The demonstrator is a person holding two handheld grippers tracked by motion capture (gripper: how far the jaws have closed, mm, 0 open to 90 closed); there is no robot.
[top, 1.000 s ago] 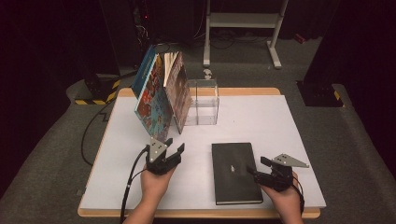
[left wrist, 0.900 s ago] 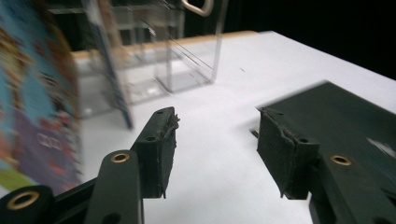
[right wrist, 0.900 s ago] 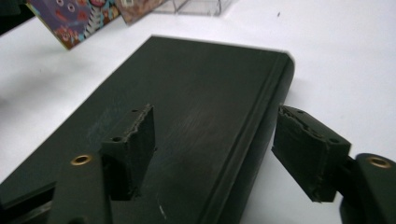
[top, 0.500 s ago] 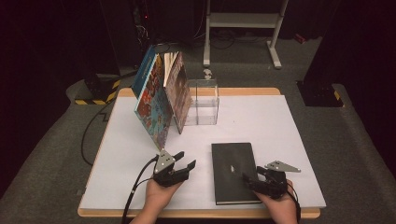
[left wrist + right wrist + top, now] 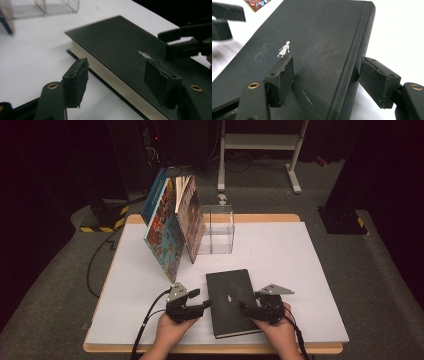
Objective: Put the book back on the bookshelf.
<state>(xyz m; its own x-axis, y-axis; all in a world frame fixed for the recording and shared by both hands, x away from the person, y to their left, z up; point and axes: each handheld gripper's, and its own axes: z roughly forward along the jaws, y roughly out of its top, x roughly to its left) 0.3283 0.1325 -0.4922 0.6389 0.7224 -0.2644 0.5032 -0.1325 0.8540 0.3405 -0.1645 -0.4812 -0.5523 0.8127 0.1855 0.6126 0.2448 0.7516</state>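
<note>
At about seven o'clock on the white counter (image 5: 125,285), the left gripper (image 5: 204,304) has just been spreading its fingers (image 5: 76,85), which straddle the page edge of the black hardcover book (image 5: 232,300) without pressing it. The book lies flat at six o'clock. At five o'clock, the right gripper (image 5: 244,305) straddles the book's spine, fingers (image 5: 280,80) spread.

A black book (image 5: 232,301) bearing a small white figure lies on the white table (image 5: 305,270).
</note>
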